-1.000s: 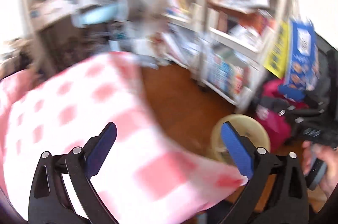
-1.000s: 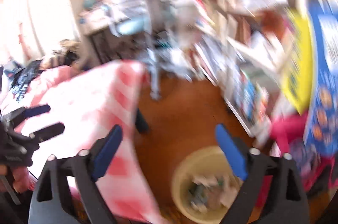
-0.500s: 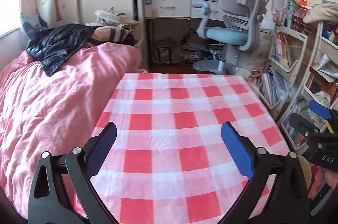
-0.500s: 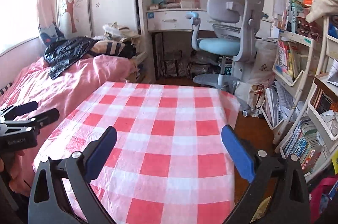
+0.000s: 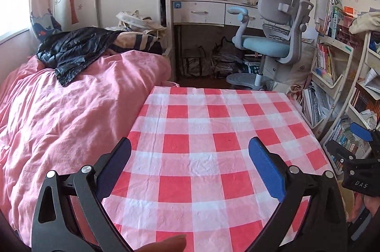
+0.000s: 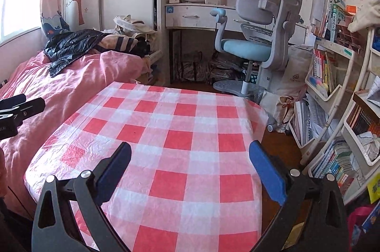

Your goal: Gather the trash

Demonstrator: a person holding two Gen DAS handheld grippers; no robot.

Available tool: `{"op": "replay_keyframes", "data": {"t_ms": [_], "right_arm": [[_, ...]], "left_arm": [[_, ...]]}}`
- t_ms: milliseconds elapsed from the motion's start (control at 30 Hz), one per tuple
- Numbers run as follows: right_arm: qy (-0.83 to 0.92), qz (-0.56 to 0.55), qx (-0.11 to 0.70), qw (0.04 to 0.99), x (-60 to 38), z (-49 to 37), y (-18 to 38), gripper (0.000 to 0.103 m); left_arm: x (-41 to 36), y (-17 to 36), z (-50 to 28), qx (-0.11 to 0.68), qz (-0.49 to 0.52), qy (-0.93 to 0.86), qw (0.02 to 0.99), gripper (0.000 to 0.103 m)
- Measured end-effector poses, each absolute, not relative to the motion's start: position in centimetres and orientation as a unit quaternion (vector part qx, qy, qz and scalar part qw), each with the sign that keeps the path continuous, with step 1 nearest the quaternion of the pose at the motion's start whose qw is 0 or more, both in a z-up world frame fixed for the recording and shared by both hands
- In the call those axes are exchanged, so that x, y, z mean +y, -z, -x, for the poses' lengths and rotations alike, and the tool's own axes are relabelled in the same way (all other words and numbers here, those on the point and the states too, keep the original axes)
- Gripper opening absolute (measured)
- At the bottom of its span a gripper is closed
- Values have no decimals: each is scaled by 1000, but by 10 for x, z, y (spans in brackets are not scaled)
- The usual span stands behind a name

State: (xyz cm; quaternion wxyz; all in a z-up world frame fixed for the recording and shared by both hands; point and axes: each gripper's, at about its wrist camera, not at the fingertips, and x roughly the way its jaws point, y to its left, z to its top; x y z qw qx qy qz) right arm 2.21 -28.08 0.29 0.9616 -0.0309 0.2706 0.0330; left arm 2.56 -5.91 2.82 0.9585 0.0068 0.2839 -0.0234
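A table under a red-and-white checked cloth [image 5: 201, 133] fills both views, and no loose trash shows on it. My left gripper [image 5: 190, 166] hovers open over its near edge with nothing between the fingers. It also shows at the left edge of the right wrist view as the left gripper [image 6: 23, 103], over the bed. My right gripper [image 6: 190, 168] is open and empty above the cloth's near right part, and appears as the right gripper [image 5: 349, 142] beside the table's right edge. A sliver of the pale yellow bin [image 6: 293, 234] peeks out below the right finger.
A pink bed [image 5: 59, 121] with a black jacket [image 5: 73, 50] lies left of the table. Beyond it stand a white desk [image 6: 194, 16] and a grey-blue chair [image 6: 256, 38]. Crowded white bookshelves [image 6: 332, 109] line the right side. A person's fingertip [image 5: 166, 244] shows at the bottom.
Both views swung up from the floor and the bin to the checked table a second ago. Since half a second ago they have barely shifted, and both grippers have stayed open.
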Motion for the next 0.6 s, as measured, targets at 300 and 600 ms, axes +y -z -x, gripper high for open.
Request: {"op": "replay_keyframes", "data": {"t_ms": [300,600], "right_arm": [[-24,31,273,961,-285,-24,-2,95],[-31,48,273,960,-278,-24,-2,95]], "left_arm": [[-65,-30,-25,281,-12,34,959,96],[-66,-27,-27,285,-13,36,958,96]]}}
